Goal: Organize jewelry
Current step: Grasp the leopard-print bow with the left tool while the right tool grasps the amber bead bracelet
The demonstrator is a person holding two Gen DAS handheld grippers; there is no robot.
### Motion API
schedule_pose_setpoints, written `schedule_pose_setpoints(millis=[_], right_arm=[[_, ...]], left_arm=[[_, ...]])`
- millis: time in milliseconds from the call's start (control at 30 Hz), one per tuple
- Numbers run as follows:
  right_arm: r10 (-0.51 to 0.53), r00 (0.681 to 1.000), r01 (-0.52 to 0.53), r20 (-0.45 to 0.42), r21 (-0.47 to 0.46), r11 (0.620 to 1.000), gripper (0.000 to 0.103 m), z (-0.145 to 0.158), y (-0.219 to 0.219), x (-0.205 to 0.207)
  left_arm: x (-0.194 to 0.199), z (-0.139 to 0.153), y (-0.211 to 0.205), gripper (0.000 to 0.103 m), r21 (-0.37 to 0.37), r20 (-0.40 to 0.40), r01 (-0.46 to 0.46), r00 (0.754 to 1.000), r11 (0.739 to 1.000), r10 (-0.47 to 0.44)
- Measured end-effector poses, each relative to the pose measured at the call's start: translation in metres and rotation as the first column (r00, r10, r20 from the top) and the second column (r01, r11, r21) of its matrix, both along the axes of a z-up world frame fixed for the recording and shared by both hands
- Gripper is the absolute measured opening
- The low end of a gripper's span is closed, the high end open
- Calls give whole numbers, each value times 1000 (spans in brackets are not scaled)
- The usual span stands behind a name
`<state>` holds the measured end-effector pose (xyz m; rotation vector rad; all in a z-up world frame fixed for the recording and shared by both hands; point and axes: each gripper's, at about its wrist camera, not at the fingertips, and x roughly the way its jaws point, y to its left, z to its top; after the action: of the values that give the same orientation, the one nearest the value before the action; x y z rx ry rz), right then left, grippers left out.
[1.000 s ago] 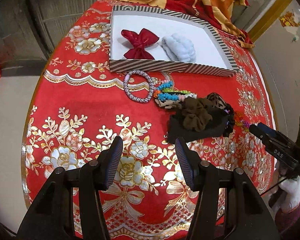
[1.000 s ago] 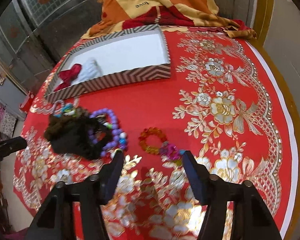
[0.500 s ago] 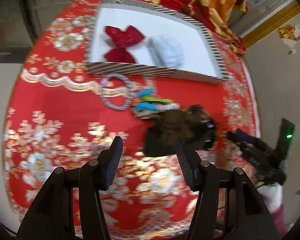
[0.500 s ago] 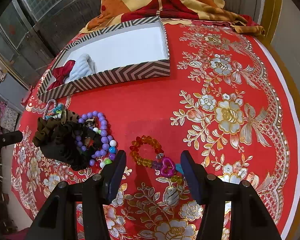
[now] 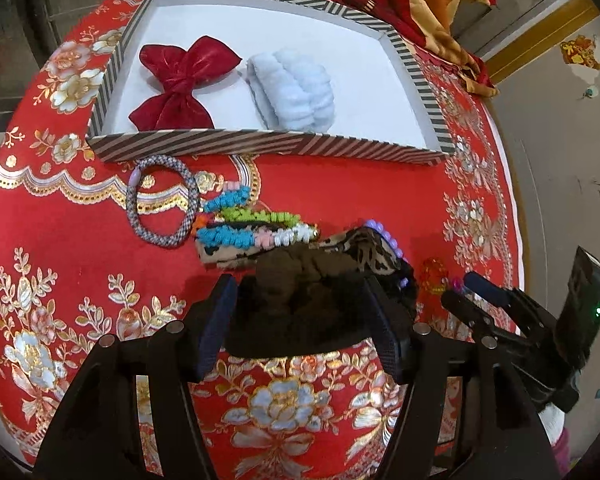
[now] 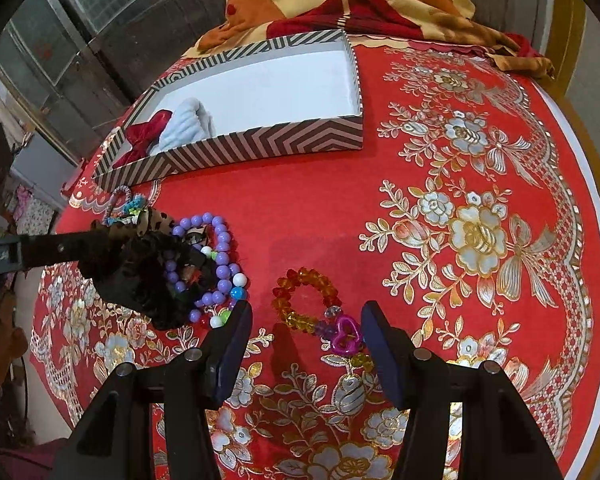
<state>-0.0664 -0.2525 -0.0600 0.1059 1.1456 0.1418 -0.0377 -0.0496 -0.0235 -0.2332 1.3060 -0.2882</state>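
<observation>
The left tool (image 5: 300, 320) has swung in over the dark pile, and its jaws, just eased in a touch, now stand wide on either side of the brown scrunchie (image 5: 296, 280) and the black one (image 5: 300, 328) under it; the pads look not yet pressed, so I'd call this the reach before a grab. That heap lies mid-bench, just short of the striped box (image 5: 260, 146) at the far edge. The right tool (image 6: 304, 344) hovers half open and empty over the amber bead bracelet (image 6: 300, 296) near the front edge. In the box: a red velvet bow (image 5: 180, 80) and a pale blue scrunchie (image 5: 292, 88), both at its left end; the rest is bare.
</observation>
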Motion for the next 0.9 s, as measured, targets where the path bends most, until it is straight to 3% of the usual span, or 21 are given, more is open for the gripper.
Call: schedule_pose_setpoints(millis=[67, 167, 367, 567, 600, 633, 667, 900], right_arm=[[4, 1000, -4, -1, 9, 1000, 55, -2, -2, 1], [13, 1000, -13, -3, 19, 1000, 55, -5, -5, 3], [24, 1000, -24, 6, 2, 1000, 39, -10, -1, 14], [63, 998, -63, 9, -39, 997, 30, -13, 3, 24], [74, 997, -73, 10, -45, 996, 27, -13, 5, 24], [76, 997, -75, 6, -68, 995, 13, -13, 6, 25], [78, 997, -77, 4, -83, 994, 9, -14, 7, 24], [22, 999, -23, 30, 32, 999, 8, -3, -7, 10]], left_arm=[[2, -1, -1, 26, -4, 11, -5, 1000, 1000, 5], [3, -2, 0, 15, -13, 18, -8, 1000, 1000, 8], [-2, 6, -2, 10, -20, 41, 12, 999, 1000, -12], [-8, 16, 11, 9, -63, 31, 21, 999, 998, -19], [-9, 18, 13, 9, -72, 28, 18, 999, 997, -16], [-11, 21, 16, 9, -79, 32, 17, 999, 997, -15], [-13, 26, 17, 9, -80, 41, 19, 999, 997, -16], [-25, 58, 31, 9, -129, 77, 44, 996, 991, -34]])
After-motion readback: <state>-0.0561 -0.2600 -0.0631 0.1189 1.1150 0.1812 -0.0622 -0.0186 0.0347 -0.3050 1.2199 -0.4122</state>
